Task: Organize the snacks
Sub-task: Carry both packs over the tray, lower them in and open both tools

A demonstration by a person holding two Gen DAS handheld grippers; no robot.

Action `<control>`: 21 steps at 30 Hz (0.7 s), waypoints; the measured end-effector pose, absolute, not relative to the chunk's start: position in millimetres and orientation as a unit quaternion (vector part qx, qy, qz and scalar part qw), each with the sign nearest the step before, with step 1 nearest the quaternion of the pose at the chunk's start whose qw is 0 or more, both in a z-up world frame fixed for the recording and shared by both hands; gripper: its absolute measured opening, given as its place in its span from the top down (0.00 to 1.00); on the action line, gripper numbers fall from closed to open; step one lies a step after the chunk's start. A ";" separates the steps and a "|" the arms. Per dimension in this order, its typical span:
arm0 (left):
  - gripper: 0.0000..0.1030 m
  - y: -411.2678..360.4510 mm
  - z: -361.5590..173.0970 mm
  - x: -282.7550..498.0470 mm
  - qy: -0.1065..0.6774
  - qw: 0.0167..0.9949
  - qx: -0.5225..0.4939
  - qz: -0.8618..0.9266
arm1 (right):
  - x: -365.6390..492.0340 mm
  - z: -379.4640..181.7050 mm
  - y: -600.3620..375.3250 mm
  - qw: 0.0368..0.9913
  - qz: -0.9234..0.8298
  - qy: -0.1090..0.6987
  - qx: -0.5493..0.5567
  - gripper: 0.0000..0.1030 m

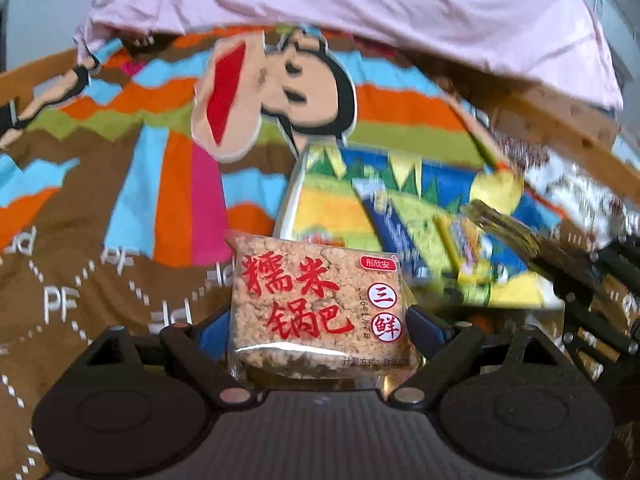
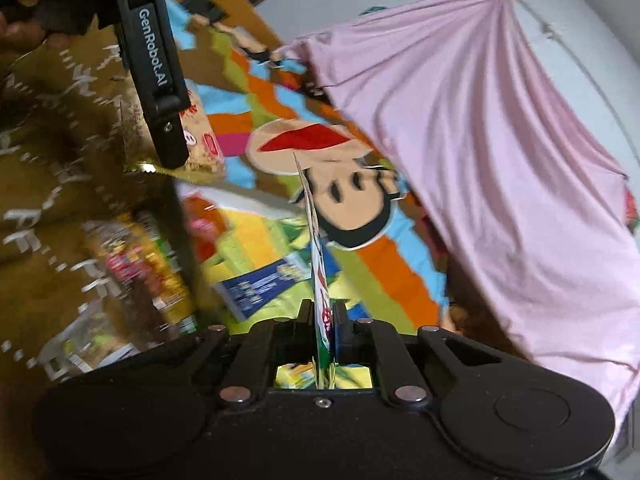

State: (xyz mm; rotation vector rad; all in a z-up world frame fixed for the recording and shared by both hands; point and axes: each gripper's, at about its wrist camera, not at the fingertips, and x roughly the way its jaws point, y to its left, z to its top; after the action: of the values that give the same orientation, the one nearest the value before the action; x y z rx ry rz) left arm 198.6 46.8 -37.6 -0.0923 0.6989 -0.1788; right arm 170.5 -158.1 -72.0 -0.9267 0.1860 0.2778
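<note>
Snack packets fill both of your grippers. Your left gripper (image 1: 320,320) holds a square rice cracker packet (image 1: 316,304) with red lettering; its fingers (image 1: 424,330) stand wide and press on the packet's two side edges, so the packet sits flat between them, face up toward the camera, its near end reaching back to the gripper's body. In the right wrist view the same packet (image 2: 202,148) peeks out from behind that gripper's black finger.

Your right gripper (image 2: 323,320) has its fingers pressed nearly together on a thin flat packet (image 2: 318,264), pinching it at its lower end. That packet stands on edge and runs straight out past the fingertips, so you see only its narrow side.

Below both grippers lies a colourful cartoon blanket (image 1: 168,152), and on it a large yellow and blue snack bag (image 1: 360,204). A pink cloth (image 2: 460,140) hangs behind. At the left edge of the right wrist view, more packets (image 2: 136,272) lie blurred on a brown patterned part of the blanket.
</note>
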 end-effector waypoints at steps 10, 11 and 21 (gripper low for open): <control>0.10 29.9 -3.1 255.7 0.235 0.963 -0.111 -0.072 | 213.7 -57.4 -167.5 0.909 0.078 0.089 -0.400 0.91; 0.10 28.8 -4.9 264.0 0.236 0.962 -0.117 -0.074 | 216.6 -57.6 -170.0 0.911 0.072 0.092 -0.396 0.91; 0.10 -15.2 -37.7 329.9 0.259 0.953 -0.108 -0.111 | 272.0 -81.8 -196.3 0.910 0.007 0.150 -0.388 0.91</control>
State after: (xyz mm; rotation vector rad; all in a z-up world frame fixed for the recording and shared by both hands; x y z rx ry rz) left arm 329.9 -15.2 -37.7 -0.2185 0.5268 -0.2246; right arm 272.0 -196.3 -81.8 -0.7994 0.3087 0.0147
